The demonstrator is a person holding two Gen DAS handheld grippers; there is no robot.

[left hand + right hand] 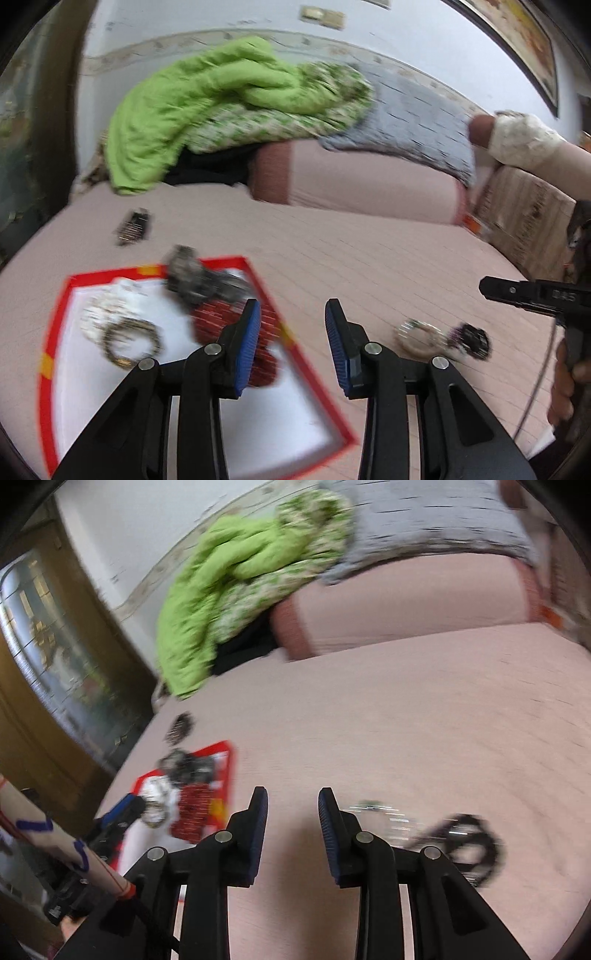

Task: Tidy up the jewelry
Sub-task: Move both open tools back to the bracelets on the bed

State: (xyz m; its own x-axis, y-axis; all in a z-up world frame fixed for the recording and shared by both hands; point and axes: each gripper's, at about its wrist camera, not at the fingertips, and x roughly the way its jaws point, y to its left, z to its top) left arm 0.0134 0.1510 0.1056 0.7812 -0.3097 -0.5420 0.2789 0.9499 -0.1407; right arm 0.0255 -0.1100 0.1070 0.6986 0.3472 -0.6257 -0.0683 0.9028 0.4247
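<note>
**Both tools spread and empty, jewelry split between box and bed**

Left tool (291, 332): jaws apart, nothing between the blue pads. It hangs over the right edge of the red-rimmed box (61, 306), which lies flat on the pink bed sheet (369, 251).

Box has a white inside and a red rim with yellow patches. Contents, all motion-blurred:
- gold chain bracelet (131, 341), looped into a ring, left of centre
- pale whitish piece (110, 306) just behind and touching it, detail unreadable
- dark red beaded piece (236, 332), partly hidden behind the left tool's left finger
- grey-black cluster (199, 278) lying across the far rim, half in, half out

Outside the box, on the sheet:
- small dark comb-like item (133, 225), beyond the box's far left corner, apart from it
- silvery-white round piece (419, 332) with greenish specks, right of the left tool
- black beaded piece (471, 339) just beside it, touching or nearly so; can't tell which

Right tool (293, 812): jaws also apart, nothing held. In its view the silvery piece and the black beaded loop (469, 838) sit on the sheet just right of the right finger, heavily smeared. The box is to the left, well apart.

Background: green quilt (207, 99) heaped on a pink bolster (354, 181), grey patterned pillow (417, 110) at the head of the bed.
</note>
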